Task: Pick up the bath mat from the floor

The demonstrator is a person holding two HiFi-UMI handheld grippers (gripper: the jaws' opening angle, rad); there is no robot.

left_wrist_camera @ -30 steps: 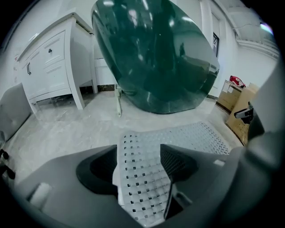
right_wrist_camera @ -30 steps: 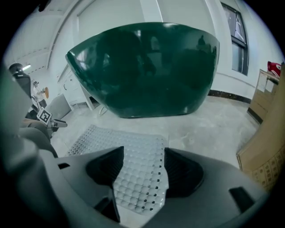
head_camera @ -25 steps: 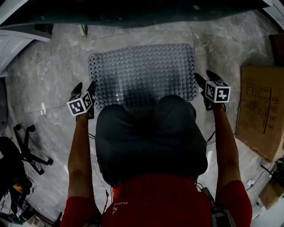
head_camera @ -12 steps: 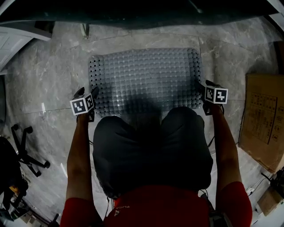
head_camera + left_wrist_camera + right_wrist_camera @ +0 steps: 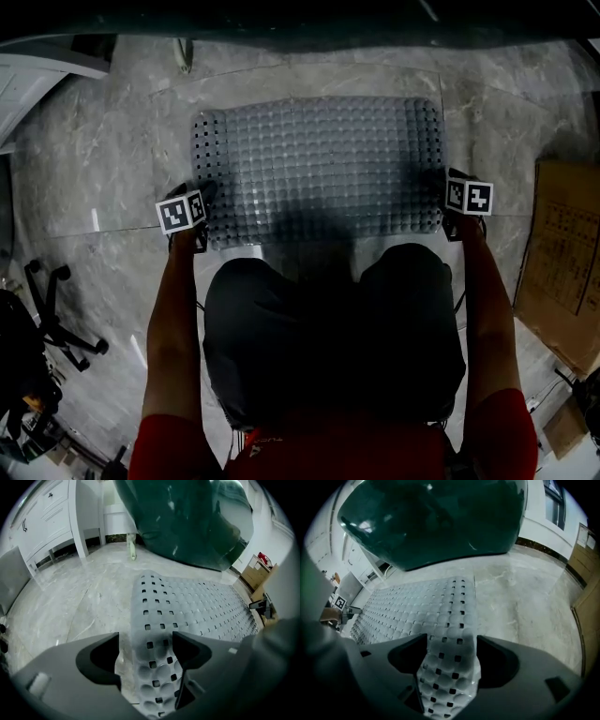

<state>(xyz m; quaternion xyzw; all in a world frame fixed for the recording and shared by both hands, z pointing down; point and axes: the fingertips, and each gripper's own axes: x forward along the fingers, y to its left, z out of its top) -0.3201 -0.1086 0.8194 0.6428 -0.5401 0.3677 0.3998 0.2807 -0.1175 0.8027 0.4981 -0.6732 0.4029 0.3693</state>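
At the frame's left, my left gripper point(image 5: 192, 202) is clamped shut on the near left corner of the bath mat point(image 5: 319, 155). The mat spreads across the upper middle, over the marble floor point(image 5: 103, 141). At the right, my right gripper point(image 5: 456, 199) pinches the other near corner. I hold only thin perforated margins, so if the far edge sticks or drags, a corner could slip free. My head point(image 5: 328, 347) hides the near edge, and I cannot tell whether the far edge is off the floor

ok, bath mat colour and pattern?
Translucent grey-white bath mat, bubble grid with square holes; left gripper view clearest.
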